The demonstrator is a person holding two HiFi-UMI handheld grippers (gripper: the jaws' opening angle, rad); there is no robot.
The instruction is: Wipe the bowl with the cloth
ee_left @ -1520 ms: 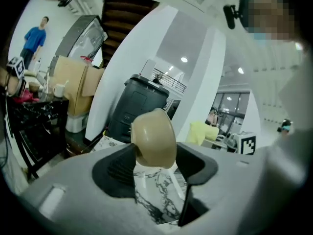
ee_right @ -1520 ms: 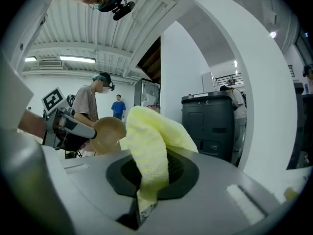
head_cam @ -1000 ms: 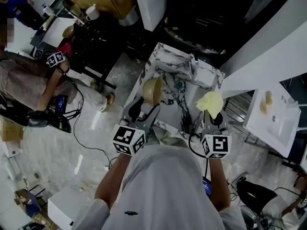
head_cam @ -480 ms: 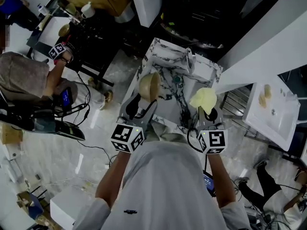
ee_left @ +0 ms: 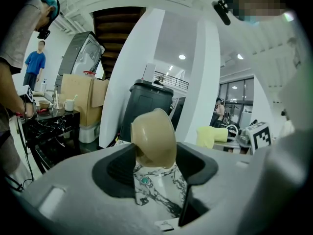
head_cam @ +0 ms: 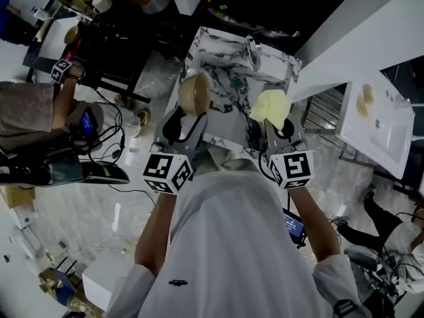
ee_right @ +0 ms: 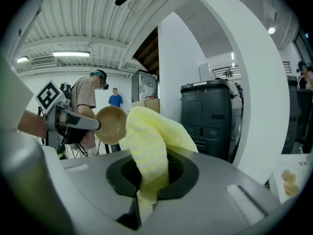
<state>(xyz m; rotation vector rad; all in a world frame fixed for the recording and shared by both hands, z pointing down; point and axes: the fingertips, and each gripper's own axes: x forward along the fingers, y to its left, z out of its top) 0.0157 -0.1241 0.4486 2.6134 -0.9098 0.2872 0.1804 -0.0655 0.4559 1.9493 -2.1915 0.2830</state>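
L gripper (ee_left: 155, 156): jaws clamped on rim of a tan, round, matte bowl (ee_left: 153, 138), held tipped in the air above the white, black-veined marble tabletop (head_cam: 222, 58). R gripper (ee_right: 148, 182): jaws pinched shut on a bunched pale-yellow woven cloth (ee_right: 152, 143) that stands up out of them. Vs 1 s ago, both sit slightly further up the head view; gap btw bowl & cloth is unchanged, no contact. Wiping prob. not begun: cloth must meet bowl next.
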